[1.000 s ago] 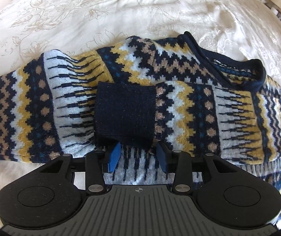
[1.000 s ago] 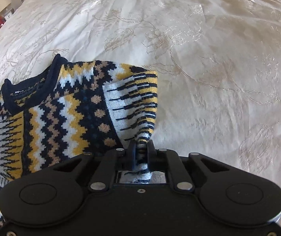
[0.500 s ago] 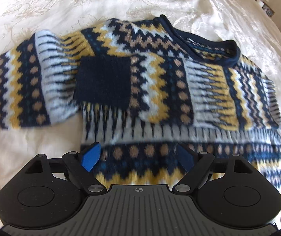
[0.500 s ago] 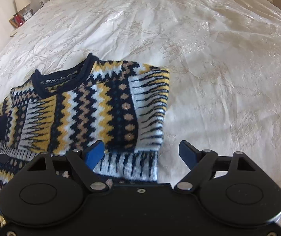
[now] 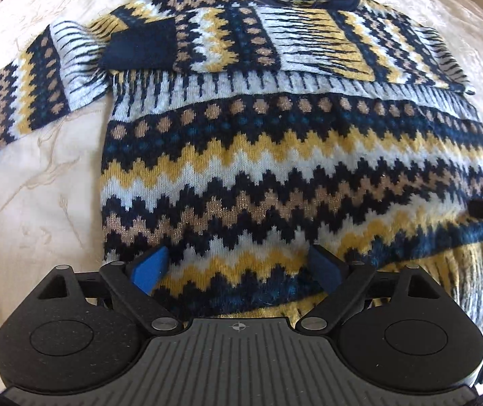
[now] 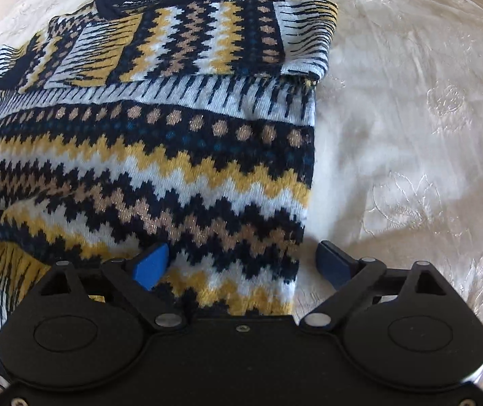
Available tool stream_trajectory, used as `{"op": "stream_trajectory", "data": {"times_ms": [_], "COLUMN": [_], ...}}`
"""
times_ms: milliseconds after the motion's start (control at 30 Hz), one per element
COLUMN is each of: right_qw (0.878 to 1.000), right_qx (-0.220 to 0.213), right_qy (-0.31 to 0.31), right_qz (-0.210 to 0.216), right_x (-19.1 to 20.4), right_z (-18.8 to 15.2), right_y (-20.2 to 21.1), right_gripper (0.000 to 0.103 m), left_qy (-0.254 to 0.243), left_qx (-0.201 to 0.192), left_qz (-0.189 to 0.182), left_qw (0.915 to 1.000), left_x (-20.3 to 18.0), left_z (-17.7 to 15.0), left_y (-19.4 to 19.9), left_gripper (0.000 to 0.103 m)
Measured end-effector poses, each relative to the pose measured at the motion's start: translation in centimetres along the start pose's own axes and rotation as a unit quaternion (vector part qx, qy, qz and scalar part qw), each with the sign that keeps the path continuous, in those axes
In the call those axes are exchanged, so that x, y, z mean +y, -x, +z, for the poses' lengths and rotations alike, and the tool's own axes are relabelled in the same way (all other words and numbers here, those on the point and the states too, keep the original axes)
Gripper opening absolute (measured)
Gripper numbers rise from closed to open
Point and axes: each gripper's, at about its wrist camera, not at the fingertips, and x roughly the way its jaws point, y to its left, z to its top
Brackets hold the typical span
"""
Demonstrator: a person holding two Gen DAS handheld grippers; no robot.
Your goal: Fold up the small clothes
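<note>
A small patterned sweater (image 5: 292,155) is lying flat on a cream bedspread (image 6: 410,135). One sleeve (image 5: 227,37) is lying folded across the chest, with its dark cuff (image 5: 139,49) near the middle. The other sleeve (image 5: 21,94) is sticking out to the side on the bed.

The left gripper (image 5: 241,267) is hanging over the lower part of the sweater. Its jaws have just been opening and are now standing wide, with nothing pinched between them. The right gripper (image 6: 241,265) is hanging over the sweater's side edge, low down. Its jaws have also just been opening wide, and they are holding nothing.

It looks like one sleeve fold is done, and the person is getting ready for the next fold. Next, a gripper probably needs to pinch the loose sleeve and lay it across, or both need to grab the bottom edge and lift it up.
</note>
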Motion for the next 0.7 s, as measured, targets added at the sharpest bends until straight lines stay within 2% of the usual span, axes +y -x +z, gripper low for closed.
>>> {"op": "stream_trajectory", "data": {"times_ms": [133, 267, 400, 500, 567, 700], "right_qw": [1.000, 1.000, 0.999, 0.999, 0.998, 0.996], "right_qx": [0.002, 0.005, 0.011, 0.013, 0.014, 0.013], "right_qy": [0.004, 0.010, 0.019, 0.033, 0.037, 0.047], "right_qz": [0.006, 0.012, 0.029, 0.042, 0.052, 0.068], "right_x": [-0.3, -0.1, -0.5, -1.0, -1.3, -2.1], "right_z": [0.0, -0.1, -0.1, -0.4, -0.8, -1.6], "right_y": [-0.1, -0.3, -0.3, 0.3, 0.5, 1.0], "right_gripper": [0.100, 0.102, 0.102, 0.102, 0.102, 0.102], "left_qy": [0.008, 0.027, 0.037, 0.048, 0.066, 0.065], "left_qx": [0.007, -0.001, -0.020, -0.019, -0.037, -0.071], "left_qz": [0.006, 0.016, 0.030, 0.033, 0.033, 0.023], "left_qw": [0.9999, 0.9995, 0.9987, 0.9981, 0.9966, 0.9951], "left_x": [-0.3, -0.6, -1.1, -1.2, -1.5, -3.2], "left_z": [0.4, 0.4, -0.3, -0.4, -0.6, -1.3], "left_y": [-0.7, -1.3, -1.3, -0.8, 0.5, 2.7], "left_gripper": [0.102, 0.103, 0.103, 0.101, 0.092, 0.092]}}
